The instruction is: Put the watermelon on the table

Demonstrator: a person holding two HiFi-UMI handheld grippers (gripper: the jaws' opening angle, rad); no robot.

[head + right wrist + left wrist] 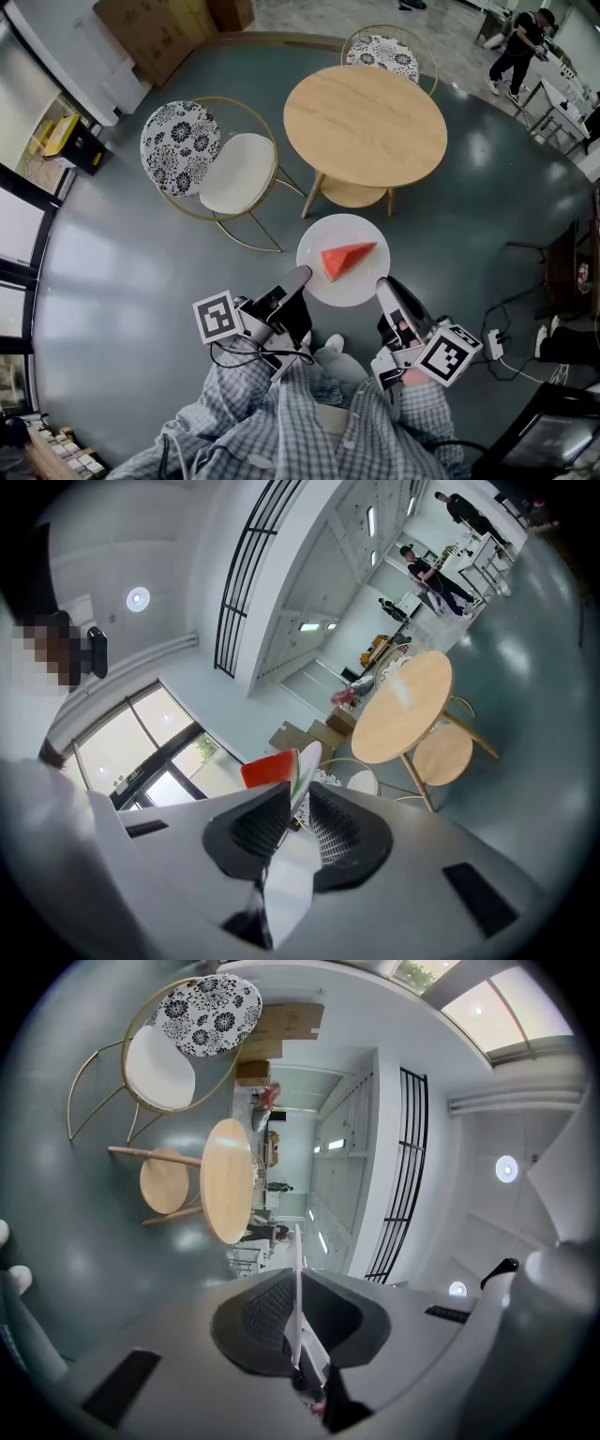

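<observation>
Watermelon, a red wedge, lies loose on a white plate carried in the air short of the round desk. The left gripper and the right gripper are each pinched shut on opposite edges of the plate's rim. Nothing holds the wedge itself, so if one gripper rolls against the other the plate could tilt and slide it onto the floor; so shallow a pinch might also let the rim slip.

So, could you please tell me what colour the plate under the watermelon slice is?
Plain white. The plate shows best in the head view.
</observation>
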